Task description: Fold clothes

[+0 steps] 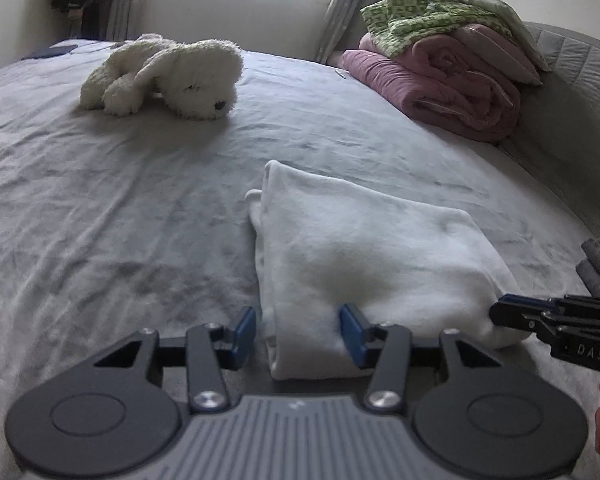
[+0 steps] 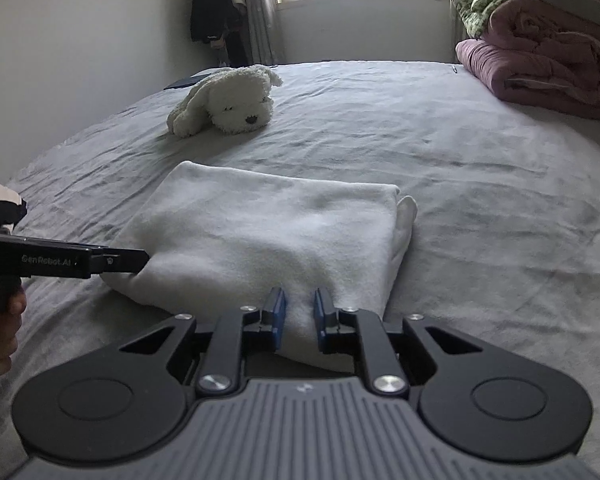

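A folded white garment lies on the grey bed, its long axis running away towards the window. The left gripper is spread across its near corner — the right gripper pinches the near edge.

Bare sheet before plush dog
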Demonstrator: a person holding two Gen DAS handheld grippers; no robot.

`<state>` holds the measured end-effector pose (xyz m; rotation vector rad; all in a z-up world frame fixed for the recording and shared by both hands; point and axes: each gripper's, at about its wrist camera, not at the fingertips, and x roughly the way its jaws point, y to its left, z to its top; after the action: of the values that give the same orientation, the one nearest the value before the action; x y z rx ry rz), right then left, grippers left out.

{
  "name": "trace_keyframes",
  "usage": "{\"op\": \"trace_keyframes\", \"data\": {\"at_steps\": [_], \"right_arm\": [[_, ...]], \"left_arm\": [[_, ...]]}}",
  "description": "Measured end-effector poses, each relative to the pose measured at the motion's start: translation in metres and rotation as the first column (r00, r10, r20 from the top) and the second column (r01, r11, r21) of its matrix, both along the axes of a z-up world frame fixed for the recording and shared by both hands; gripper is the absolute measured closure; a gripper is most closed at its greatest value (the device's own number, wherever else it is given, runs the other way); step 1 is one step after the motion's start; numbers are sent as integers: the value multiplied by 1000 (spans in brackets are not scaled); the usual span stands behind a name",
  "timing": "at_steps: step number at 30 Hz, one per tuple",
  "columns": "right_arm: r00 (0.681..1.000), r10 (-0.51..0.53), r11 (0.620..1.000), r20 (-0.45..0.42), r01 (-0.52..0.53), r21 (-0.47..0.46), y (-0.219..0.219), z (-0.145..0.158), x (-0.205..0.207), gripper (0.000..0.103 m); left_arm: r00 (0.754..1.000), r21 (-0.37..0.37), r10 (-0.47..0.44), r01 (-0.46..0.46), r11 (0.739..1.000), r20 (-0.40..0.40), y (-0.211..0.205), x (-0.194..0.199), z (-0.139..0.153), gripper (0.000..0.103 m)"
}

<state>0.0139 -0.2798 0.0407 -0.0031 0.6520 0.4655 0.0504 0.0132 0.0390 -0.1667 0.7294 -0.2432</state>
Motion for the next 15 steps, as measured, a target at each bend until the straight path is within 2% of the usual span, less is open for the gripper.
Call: {"op": "trace_keyframes", "data": {"at_steps": [3, 6, 8, 15], "right_arm": [[1000, 0, 1000, 5, 0, -8, 1, 2, -2, 88], [1000, -4, 1000, -10, 4, 12, -3, 3, -1, 87], [1000, -5, 1000, -11, 5, 13, -3, 3, -1, 87], [1000, -8, 1000, -25, 9, 15, -3, 5, -1, 87]], "left_arm": [[1000, -30, 4, -4, 1000, -16, 6, 1, 6, 57], [1000, -6, 2, -2, 1000, 11, 7, -4, 18, 63], [1000, 20, 0, 0, 1000, 14, 7, -4, 18, 63], [1000, 23, 2, -2, 1000, -20, 9, 1, 13, 63]]}}
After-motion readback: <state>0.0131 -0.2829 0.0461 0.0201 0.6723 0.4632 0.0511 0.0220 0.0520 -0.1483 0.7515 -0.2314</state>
